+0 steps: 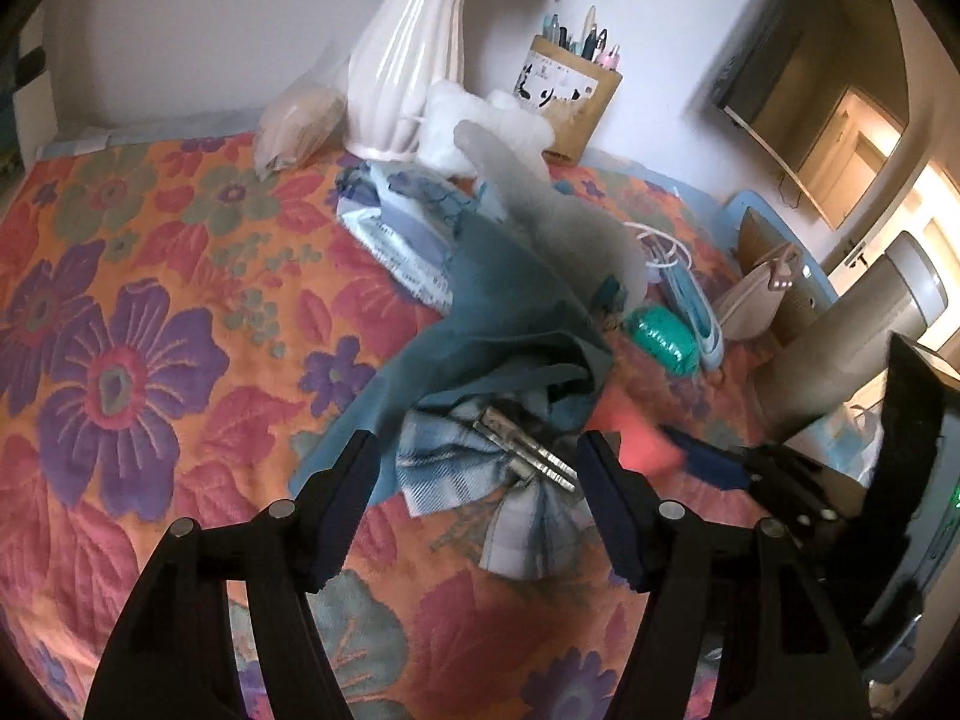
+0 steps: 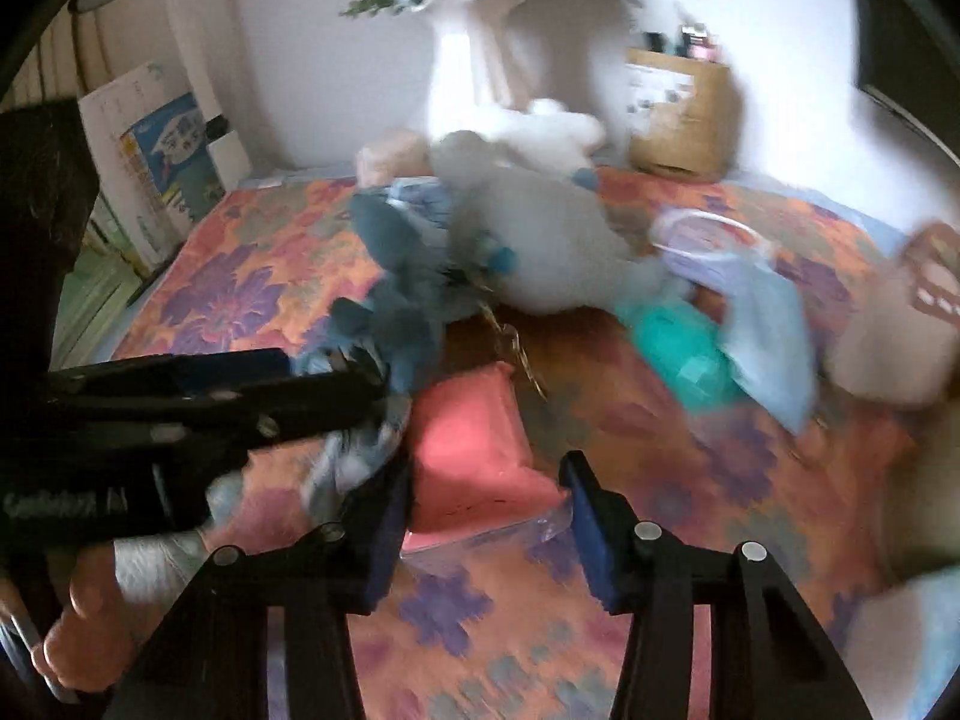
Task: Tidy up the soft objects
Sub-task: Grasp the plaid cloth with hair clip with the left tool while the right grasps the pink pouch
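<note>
Right wrist view: right gripper point(image 2: 486, 510) has its jaws half-closed astride the near edge of the pink pad point(image 2: 474, 450), not visibly pressing. Left gripper point(image 1: 480, 504), jaws apart and empty, straddles the plaid bow clip point(image 1: 480, 480) on the floral bench cover point(image 1: 150, 360).

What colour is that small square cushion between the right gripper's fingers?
Coral pink; the small square cushion shows best in the right wrist view.
</note>
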Available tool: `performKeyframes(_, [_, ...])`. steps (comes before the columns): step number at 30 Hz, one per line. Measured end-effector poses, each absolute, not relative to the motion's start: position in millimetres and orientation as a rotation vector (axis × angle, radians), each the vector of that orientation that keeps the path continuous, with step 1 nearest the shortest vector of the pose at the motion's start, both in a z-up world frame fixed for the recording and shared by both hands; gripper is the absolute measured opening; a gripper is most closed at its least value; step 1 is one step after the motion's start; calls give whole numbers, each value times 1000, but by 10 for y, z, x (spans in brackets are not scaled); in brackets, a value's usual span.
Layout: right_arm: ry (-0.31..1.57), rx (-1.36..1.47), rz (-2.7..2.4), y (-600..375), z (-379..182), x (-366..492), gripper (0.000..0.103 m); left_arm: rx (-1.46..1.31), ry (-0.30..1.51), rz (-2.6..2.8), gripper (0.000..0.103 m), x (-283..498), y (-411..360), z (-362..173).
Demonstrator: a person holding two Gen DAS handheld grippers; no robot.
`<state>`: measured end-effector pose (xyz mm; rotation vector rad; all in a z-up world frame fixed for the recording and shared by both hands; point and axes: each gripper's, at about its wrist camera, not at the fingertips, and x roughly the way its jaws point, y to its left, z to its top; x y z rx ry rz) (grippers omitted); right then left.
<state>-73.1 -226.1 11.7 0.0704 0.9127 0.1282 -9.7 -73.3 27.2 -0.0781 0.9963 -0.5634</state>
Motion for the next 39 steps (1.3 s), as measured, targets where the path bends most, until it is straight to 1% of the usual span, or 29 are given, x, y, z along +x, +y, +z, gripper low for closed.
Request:
performKeyframes(3, [918, 95, 101, -2434, 93, -914, 49, -72, 1009, -551, 65, -88, -774, 237])
performKeyframes(8, [917, 192, 132, -2630, 86, -951, 49, -45, 1023, -545, 65, -67, -957, 212])
performKeyframes(11, [913, 171, 129, -2593, 90, -944, 50, -13, 1019, -543, 65, -119, -1052, 214])
performKeyframes(16, [911, 154, 120, -2575, 86, -962, 50, 121, 970, -476, 65, -184, -1258, 165])
performKeyframes(17, [911, 160, 123, -2576, 86, -958, 50, 149, 962, -471, 64, -204, -1286, 162])
performKeyframes(18, [911, 168, 126, -2584, 83, -954, 50, 161, 952, -486, 49, -239, -1294, 173])
performKeyframes(19, [914, 169, 130, -2586, 79, -951, 50, 145, 966, -520, 36, -256, -1271, 183])
performKeyframes(22, [911, 171, 133, -2585, 82, -950, 50, 151, 976, -559, 30, -381, -1141, 215])
performKeyframes(29, [906, 213, 149, -2639, 79, -972, 50, 187, 1011, -632, 30, -701, -784, 227])
performKeyframes(30, [906, 214, 149, -2641, 78, -973, 50, 184, 1015, -648, 31, -720, -750, 234])
performKeyframes(32, [907, 219, 156, -2641, 76, -977, 53, 184, 1013, -644, 43, -739, -717, 251])
performKeyframes(34, [907, 227, 169, -2645, 76, -976, 59, 181, 1002, -604, 56, -734, -751, 250])
performKeyframes(35, [909, 228, 172, -2641, 74, -977, 60, 176, 1009, -596, 61, -724, -756, 241])
performKeyframes(36, [910, 228, 176, -2641, 74, -977, 62, 169, 1016, -591, 71, -712, -765, 226])
performKeyframes(37, [910, 228, 178, -2633, 72, -981, 65, 165, 1019, -585, 74, -713, -773, 211])
performKeyframes(38, [910, 227, 182, -2627, 72, -983, 67, 166, 1020, -579, 74, -717, -767, 194])
performKeyframes(39, [911, 225, 185, -2616, 73, -984, 73, 176, 1020, -568, 75, -732, -782, 171])
